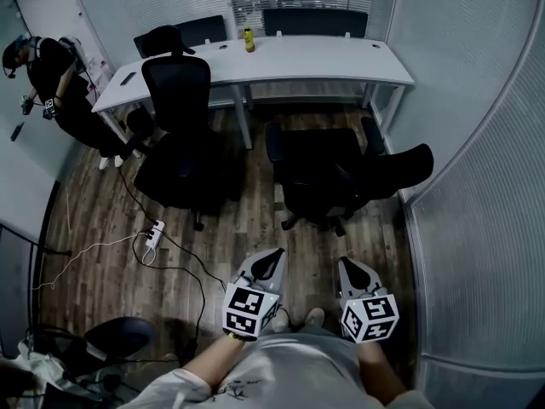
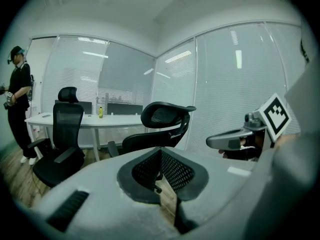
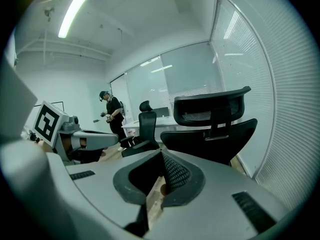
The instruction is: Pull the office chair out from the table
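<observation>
Left claw (image 1: 272,258) and right claw (image 1: 347,269) are hanging clenched, empty. Chair (image 1: 328,173) is standing ahead, well apart, clear of the counter (image 1: 324,58); right claw is sitting slightly nearer.

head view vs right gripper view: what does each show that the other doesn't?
Head view only: the power strip on the floor and the yellow bottle.
Right gripper view only: the ceiling light, plus a close look along the right gripper, jaws together with nothing between them.
Both: the reclined office chair, the upright chair, the table and the person in black.
</observation>
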`<state>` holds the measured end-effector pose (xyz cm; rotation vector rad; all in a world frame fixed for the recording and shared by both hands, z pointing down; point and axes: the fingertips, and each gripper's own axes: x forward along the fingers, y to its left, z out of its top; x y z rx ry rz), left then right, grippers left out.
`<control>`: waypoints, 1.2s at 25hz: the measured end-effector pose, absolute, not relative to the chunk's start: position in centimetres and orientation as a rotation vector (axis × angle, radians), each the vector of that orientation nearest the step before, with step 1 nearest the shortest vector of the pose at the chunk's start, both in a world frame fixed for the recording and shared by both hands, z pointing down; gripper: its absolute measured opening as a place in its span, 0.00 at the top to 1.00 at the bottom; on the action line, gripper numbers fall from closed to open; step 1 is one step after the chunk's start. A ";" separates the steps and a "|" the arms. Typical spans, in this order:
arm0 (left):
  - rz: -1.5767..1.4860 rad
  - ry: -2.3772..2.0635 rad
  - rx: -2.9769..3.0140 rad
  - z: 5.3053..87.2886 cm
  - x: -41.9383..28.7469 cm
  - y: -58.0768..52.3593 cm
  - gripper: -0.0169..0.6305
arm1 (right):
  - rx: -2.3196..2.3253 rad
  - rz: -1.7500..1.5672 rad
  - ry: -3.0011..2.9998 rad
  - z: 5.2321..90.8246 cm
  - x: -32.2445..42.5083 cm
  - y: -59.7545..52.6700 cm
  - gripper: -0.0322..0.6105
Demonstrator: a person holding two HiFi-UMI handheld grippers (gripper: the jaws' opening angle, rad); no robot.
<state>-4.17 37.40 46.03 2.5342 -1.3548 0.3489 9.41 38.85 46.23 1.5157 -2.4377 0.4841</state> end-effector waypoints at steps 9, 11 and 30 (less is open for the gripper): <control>0.335 -1.393 2.507 45.7 -2.7 37.0 0.96 | 1.428 0.491 -2.482 46.0 9.9 38.6 0.94; 0.334 -1.393 2.503 45.8 -2.1 37.1 0.96 | 1.415 0.501 -2.488 46.3 10.4 38.6 0.94; 0.349 -1.386 2.498 45.7 -0.6 37.3 0.96 | 1.362 0.485 -2.518 46.4 11.1 37.8 0.94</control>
